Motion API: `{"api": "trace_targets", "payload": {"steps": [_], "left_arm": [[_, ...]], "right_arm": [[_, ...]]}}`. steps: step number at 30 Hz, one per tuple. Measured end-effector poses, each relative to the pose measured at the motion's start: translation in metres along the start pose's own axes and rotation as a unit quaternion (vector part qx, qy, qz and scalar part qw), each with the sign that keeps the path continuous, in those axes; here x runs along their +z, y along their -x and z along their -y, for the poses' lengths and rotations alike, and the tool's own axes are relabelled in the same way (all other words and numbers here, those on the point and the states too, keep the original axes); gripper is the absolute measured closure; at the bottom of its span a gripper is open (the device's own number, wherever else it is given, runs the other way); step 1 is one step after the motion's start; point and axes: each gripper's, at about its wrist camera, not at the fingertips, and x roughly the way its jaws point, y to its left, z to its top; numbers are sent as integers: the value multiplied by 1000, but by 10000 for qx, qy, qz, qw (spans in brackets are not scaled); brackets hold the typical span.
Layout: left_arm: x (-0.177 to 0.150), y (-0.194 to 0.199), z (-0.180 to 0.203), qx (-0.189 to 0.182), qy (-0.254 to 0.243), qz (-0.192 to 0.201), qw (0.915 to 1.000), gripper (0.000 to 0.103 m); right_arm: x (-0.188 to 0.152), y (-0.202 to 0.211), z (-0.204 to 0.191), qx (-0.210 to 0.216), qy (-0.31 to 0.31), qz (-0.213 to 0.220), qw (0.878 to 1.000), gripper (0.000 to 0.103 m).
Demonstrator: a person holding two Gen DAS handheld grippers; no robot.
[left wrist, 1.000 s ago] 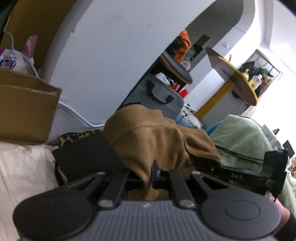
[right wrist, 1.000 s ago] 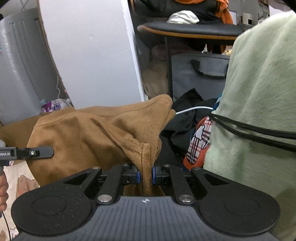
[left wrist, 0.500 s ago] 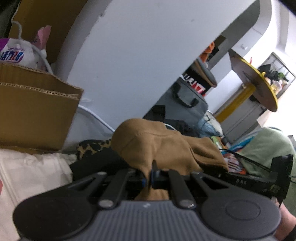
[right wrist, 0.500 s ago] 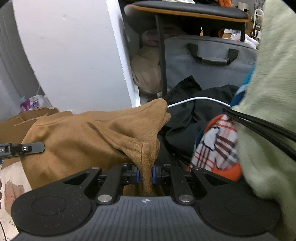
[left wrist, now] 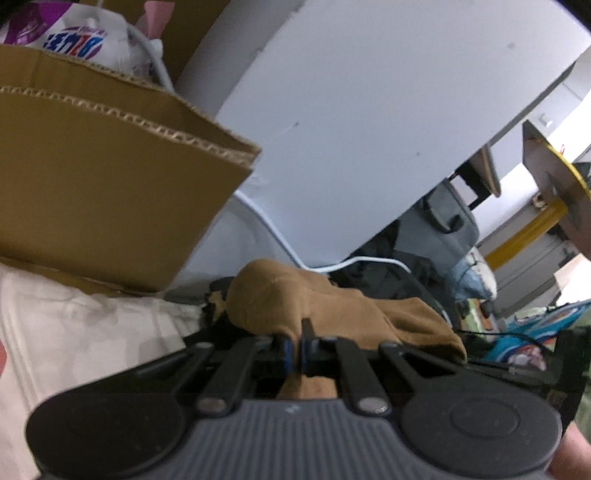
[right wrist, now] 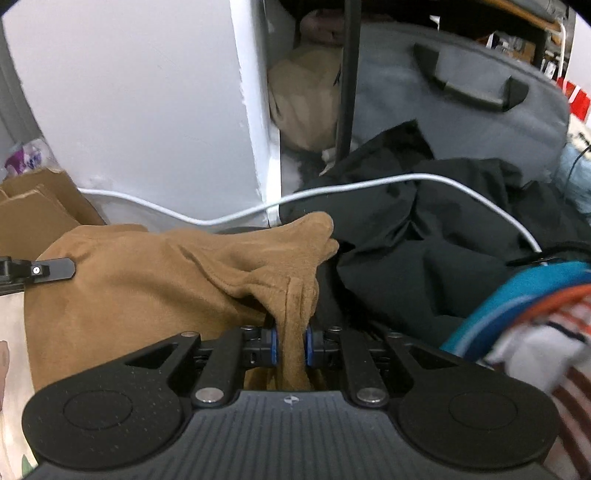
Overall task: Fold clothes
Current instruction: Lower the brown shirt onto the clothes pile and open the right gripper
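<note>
tight workspace. left side blocked by a cardboard box standing on the white sheet, with a plastic bag poking above it. straight ahead a white wall panel closes things off. a white cable runs across in front of it, just above the brown garment. right of that, a pile of black clothing with a grey bag behind. open floor only far right, past the yellow table leg.
</note>
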Motion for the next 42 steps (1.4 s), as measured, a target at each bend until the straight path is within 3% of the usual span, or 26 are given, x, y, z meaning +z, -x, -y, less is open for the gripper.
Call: {"api": "trace_targets", "payload": {"steps": [5, 12, 17, 19, 24, 28, 33, 42], "left_arm": [[1, -8, -9, 55, 44, -95, 9999, 97], [-2, -27, -23, -268, 671, -461, 9963, 77], [-3, -33, -31, -366, 1062, -369, 9930, 79], [1, -31, -32, -403, 1113, -268, 9926, 92], [12, -22, -23, -303, 671, -27, 9973, 95], [13, -18, -13, -105, 250, 97, 9996, 96], [11, -15, -14, 128, 146, 106, 9998, 96], [13, 8, -11, 164, -59, 62, 9998, 86]], "right_arm": [[5, 5, 1, -277, 199, 117, 9993, 73], [1, 22, 3, -273, 255, 159, 9992, 72], [-3, 10, -1, -385, 366, -4, 9986, 73], [-3, 0, -1, -425, 398, -96, 9983, 74], [4, -26, -3, -520, 378, -276, 9976, 83], [13, -46, -2, -568, 263, -288, 9976, 83], [26, -58, 4, -640, 20, -145, 9978, 82], [36, -19, 1, -381, 136, 511, 9979, 82]]}}
